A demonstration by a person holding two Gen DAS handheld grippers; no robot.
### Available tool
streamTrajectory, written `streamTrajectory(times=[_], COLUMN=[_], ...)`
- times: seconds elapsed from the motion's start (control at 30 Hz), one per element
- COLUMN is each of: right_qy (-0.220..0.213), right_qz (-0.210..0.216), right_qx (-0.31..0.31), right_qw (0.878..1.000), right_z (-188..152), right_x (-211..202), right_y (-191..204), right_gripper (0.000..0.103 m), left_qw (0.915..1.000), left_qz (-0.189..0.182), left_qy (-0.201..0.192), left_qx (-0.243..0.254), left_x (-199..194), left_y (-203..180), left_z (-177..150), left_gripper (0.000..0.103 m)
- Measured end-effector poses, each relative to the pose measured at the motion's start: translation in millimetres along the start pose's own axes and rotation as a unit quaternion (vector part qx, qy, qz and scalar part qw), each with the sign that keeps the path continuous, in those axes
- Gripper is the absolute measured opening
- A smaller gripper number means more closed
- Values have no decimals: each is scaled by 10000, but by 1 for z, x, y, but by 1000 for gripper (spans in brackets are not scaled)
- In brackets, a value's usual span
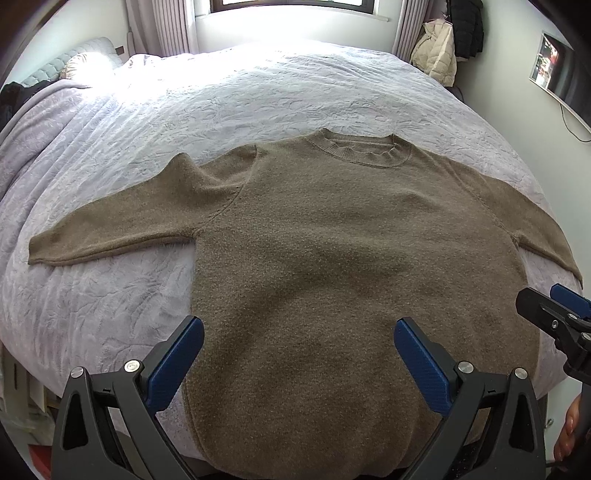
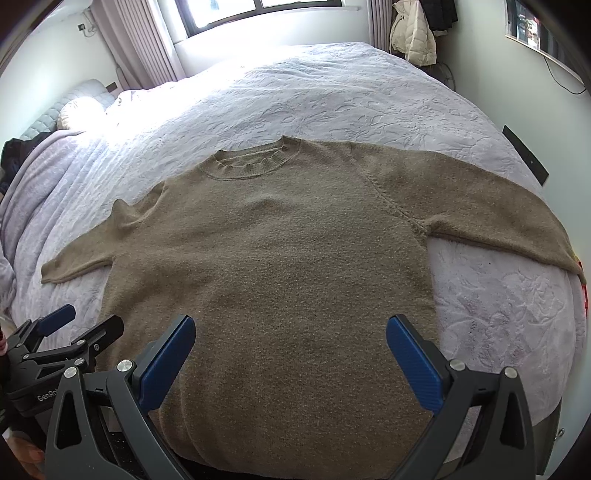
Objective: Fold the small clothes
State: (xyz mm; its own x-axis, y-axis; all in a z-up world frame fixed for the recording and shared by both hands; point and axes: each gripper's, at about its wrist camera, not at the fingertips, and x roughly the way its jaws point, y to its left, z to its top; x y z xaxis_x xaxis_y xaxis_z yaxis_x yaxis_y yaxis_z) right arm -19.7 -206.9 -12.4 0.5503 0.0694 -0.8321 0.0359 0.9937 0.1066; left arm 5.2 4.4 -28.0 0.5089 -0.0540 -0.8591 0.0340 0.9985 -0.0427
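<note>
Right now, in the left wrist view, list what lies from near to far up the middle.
left gripper → brown sweater's body → ribbed collar → lilac bedspread → window.

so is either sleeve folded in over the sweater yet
No, both sleeves lie spread flat out to the sides of the sweater on the bedspread.

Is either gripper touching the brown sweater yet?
Cannot tell. Both wrist views show the left gripper and right gripper open over the brown sweater, but neither shows a gap or contact plainly.
</note>
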Motion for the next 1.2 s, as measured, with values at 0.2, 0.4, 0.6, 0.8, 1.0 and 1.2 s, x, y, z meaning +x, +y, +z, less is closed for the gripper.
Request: streamTrajectory(times=[0.2, 0.4, 0.6, 0.8, 1.0, 1.2], right_qy=[47, 128, 172, 249, 301, 341], right_qz=[-80, -120, -124, -137, -134, -169], right_qx=[-23, 10, -2, -61, -82, -149], right_qw=[10000, 9998, 9998, 9996, 9994, 9992], right_z=[4, 8, 13, 17, 20, 22], right_x=[6, 15, 23, 31, 37, 42], right_y=[4, 8, 13, 20, 26, 32], right_gripper=[103, 103, 103, 103, 103, 103], left_qw=[10000, 10000, 9999, 9998, 9997, 9996], left_qz=[-41, -81, -115, -165, -198, -239], left_qy=[-16, 22, 25, 36, 61, 94], left_qx=[-20, -51, -45, -88, -110, -139], left_x=[6, 15, 20, 25, 30, 36], left_y=[5, 12, 17, 22, 26, 31], left_z=[2, 6, 10, 14, 16, 18], left_gripper=[103, 103, 103, 103, 103, 103])
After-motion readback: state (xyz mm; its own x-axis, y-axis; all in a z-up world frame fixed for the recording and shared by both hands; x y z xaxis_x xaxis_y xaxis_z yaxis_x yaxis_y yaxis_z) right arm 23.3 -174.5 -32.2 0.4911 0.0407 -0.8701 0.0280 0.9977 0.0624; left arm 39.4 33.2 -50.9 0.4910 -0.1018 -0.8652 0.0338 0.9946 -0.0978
